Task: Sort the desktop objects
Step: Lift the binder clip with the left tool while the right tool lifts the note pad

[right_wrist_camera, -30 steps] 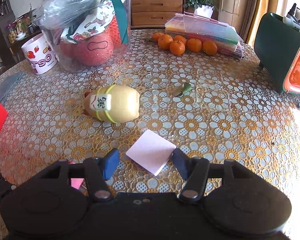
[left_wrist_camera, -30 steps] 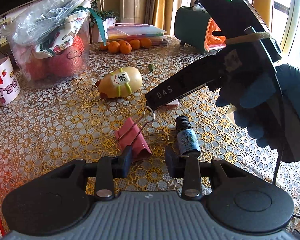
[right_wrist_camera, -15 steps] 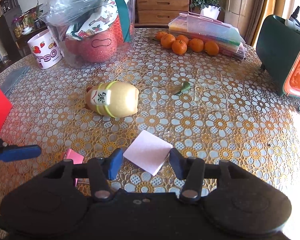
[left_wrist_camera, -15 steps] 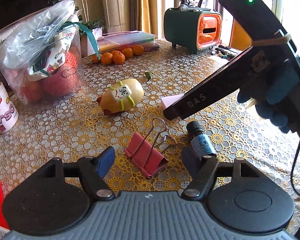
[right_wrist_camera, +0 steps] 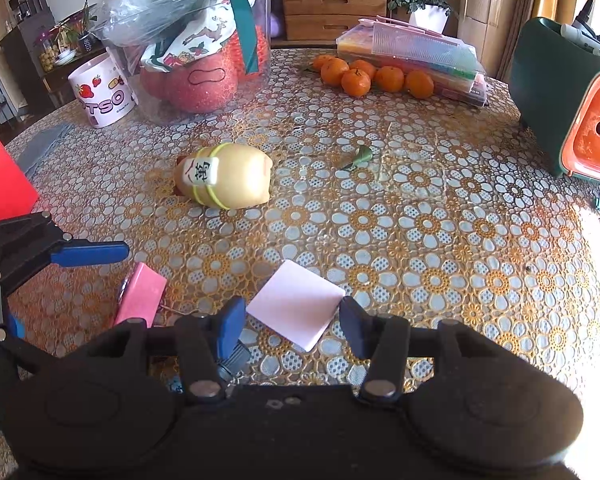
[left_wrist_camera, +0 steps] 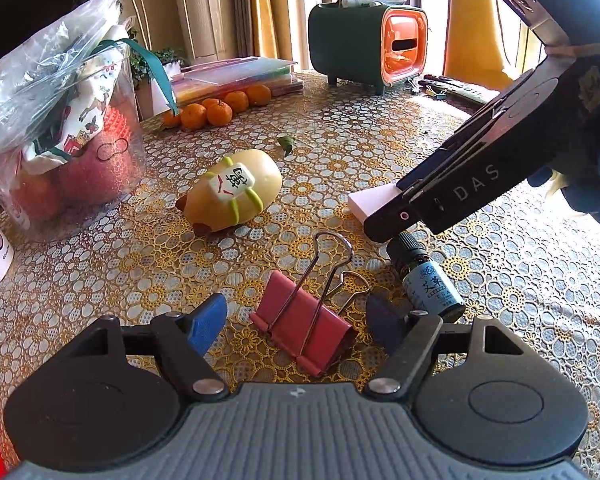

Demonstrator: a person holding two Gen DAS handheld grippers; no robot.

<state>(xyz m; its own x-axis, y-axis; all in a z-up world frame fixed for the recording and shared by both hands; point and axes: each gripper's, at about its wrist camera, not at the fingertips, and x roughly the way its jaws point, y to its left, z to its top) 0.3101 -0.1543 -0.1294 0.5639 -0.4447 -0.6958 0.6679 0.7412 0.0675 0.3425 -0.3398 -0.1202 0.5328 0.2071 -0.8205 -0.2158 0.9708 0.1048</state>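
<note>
While the left gripper [left_wrist_camera: 296,320] hangs low over the table [left_wrist_camera: 520,264], its jaws are opening, and one red binder clip [left_wrist_camera: 304,324] lies between the two blue fingertips [left_wrist_camera: 206,322] without being pressed by them. Just to the right of the clip stands one small dark bottle [left_wrist_camera: 430,284] with a blue label, near the right fingertip.

The right gripper [right_wrist_camera: 292,326] is farther to the right, half open. One pink sticky-note pad [right_wrist_camera: 296,308] lies flat on the table between its fingers [right_wrist_camera: 230,324]; I cannot tell if the pads touch its edges. A gloved hand [left_wrist_camera: 592,184] holds this gripper.

Farther away, in the middle of the table, lies one yellow toy figure [right_wrist_camera: 224,176] on its side. Beyond it I count five oranges [right_wrist_camera: 370,76] in front of one stack of plastic folders [right_wrist_camera: 416,54]. At the far left stand one plastic bag of goods [right_wrist_camera: 196,40] and one white mug [right_wrist_camera: 102,94]. At the far right stands one green and orange box [left_wrist_camera: 366,44].
</note>
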